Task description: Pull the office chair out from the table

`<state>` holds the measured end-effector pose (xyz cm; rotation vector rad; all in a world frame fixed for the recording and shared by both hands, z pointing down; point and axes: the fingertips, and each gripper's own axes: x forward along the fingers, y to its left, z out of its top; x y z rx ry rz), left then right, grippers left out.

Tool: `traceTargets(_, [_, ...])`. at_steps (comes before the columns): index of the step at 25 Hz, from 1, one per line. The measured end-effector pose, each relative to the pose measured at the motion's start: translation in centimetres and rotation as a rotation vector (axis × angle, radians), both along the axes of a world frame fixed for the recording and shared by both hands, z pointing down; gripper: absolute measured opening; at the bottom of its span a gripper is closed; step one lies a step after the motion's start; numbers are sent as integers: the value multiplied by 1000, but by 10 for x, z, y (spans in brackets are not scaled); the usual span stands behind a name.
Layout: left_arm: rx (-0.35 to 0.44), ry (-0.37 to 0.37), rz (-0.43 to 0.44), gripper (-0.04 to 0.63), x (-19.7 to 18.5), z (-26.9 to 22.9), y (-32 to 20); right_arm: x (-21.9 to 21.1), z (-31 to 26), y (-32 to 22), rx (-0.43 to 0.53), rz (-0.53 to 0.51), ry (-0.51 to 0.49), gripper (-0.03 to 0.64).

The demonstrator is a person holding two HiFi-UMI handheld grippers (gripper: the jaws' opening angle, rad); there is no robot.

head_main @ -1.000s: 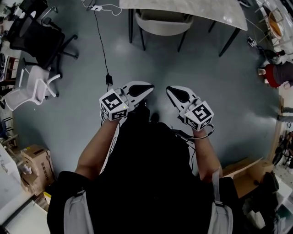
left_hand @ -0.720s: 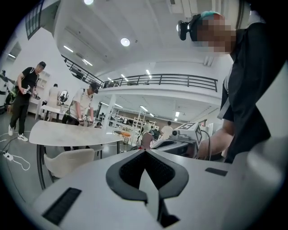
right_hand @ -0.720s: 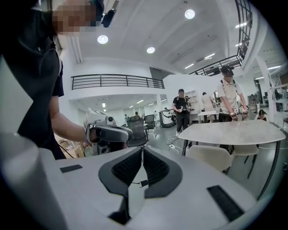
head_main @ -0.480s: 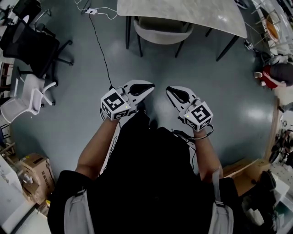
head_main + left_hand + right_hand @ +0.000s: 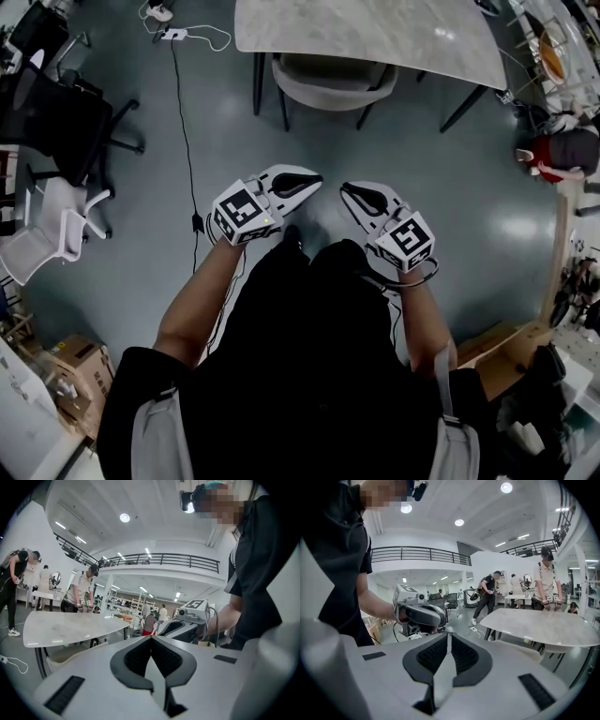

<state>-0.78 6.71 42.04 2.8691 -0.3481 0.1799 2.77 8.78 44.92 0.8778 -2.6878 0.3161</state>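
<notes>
A beige shell chair [image 5: 328, 80] on dark legs is tucked under the white marble table [image 5: 375, 28] at the top of the head view. My left gripper [image 5: 314, 178] and right gripper [image 5: 345, 187] hang side by side over bare grey floor, well short of the chair. Both are shut with nothing between the jaws. In the left gripper view the shut left gripper [image 5: 151, 638] points past the table [image 5: 65, 625], with the chair [image 5: 70, 656] low at the left. In the right gripper view the shut right gripper [image 5: 449, 633] has the table [image 5: 543, 625] and chair [image 5: 520, 648] at its right.
A black office chair [image 5: 56, 112] and a white chair [image 5: 47, 234] stand at the left. A black cable [image 5: 183, 141] runs across the floor from a power strip [image 5: 173, 35]. Cardboard boxes [image 5: 80, 361] lie lower left and lower right [image 5: 506, 356]. A person in red [image 5: 562, 150] crouches at the right.
The table and beige chair have slid down the head view, nearer to me, and more of the tabletop shows. Both grippers went forward together and stayed shut.
</notes>
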Motion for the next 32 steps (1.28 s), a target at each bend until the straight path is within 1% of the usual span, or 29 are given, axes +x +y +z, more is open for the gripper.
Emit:
traceTargets(2, [5, 3, -1, 12, 0, 4, -14, 0, 2, -14, 0, -3, 9, 21])
traceTargets(4, [7, -10, -6, 12, 4, 9, -25, 5, 4, -27, -3, -13, 19, 21])
traceTargets(8, [-14, -32, -21, 12, 21, 16, -49, 22, 10, -55, -1, -46, 41, 21])
traceTargets(12, [-59, 3, -73, 12, 28, 22, -84, 33, 18, -88, 3, -95, 50, 21])
traceTargets(14, [-75, 1, -103, 12, 34, 28, -103, 42, 22, -105, 1, -122, 63, 23])
traceTargets(18, [-82, -38, -139, 12, 53, 38, -141, 67, 31, -138, -10, -165, 88, 23])
traceTargets(21, [-69, -77, -149, 12, 68, 42, -162, 83, 36, -159, -10, -196, 115, 23])
traceTargets(28, [-59, -142, -164, 12, 78, 55, -196, 82, 48, -192, 6, -274, 153, 27])
traceTargets(29, [-61, -153, -166, 12, 80, 58, -200, 83, 51, -195, 4, -281, 152, 37])
traceTargets(31, [-63, -172, -162, 12, 84, 63, -207, 84, 55, -203, -9, -287, 143, 78])
traceTargets(32, [-63, -182, -157, 12, 85, 65, -212, 83, 57, -208, -16, -287, 141, 84])
